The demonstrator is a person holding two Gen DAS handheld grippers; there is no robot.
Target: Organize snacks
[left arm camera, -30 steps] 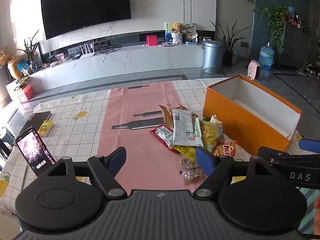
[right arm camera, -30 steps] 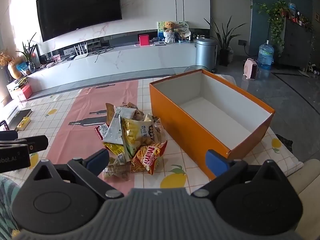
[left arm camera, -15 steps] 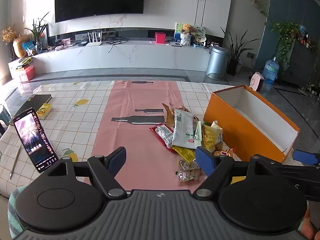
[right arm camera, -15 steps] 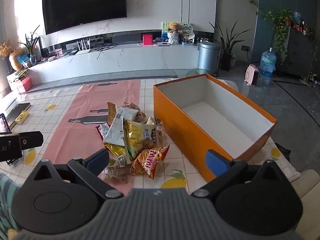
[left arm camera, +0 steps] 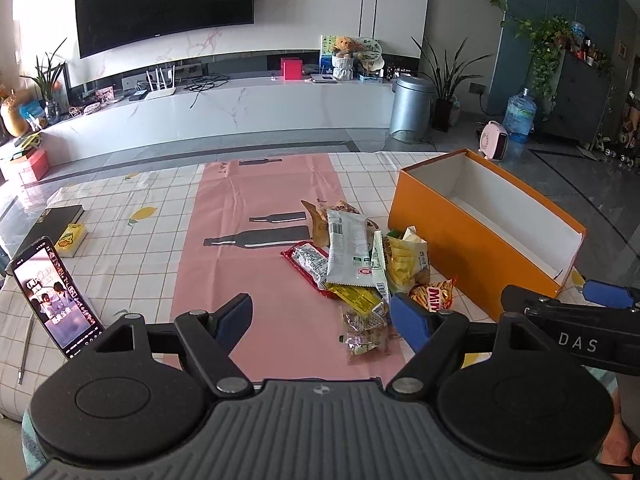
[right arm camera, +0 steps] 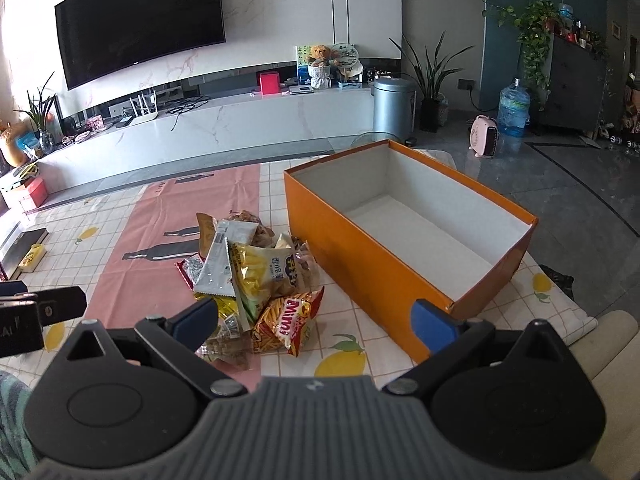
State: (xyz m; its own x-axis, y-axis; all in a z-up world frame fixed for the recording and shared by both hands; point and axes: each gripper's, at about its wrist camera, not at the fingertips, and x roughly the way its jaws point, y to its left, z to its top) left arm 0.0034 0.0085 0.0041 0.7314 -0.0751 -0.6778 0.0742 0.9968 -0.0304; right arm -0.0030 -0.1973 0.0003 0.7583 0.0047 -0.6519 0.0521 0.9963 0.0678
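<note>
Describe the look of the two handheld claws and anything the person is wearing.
Both are alike: the left claw and right claw have black angular fingers tipped with blue pads, two round black discs and a grey ribbed body. The right one's side, seen from the left camera, bears white letters "DAS". A teal patterned sleeve shows.

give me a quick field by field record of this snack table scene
surface: checked lemon-print tablecloth with a pink bottle-print runner
snacks: loose pile of snack packets on the table, left of the box
nearest packet: orange Mini stick-snack bag
container: open orange box, white inside, empty
left gripper: open, holding nothing
right gripper: open, holding nothing, nearest the Mini bag
other items: lit phone propped at far left
progress: no snack in the box yet
</note>
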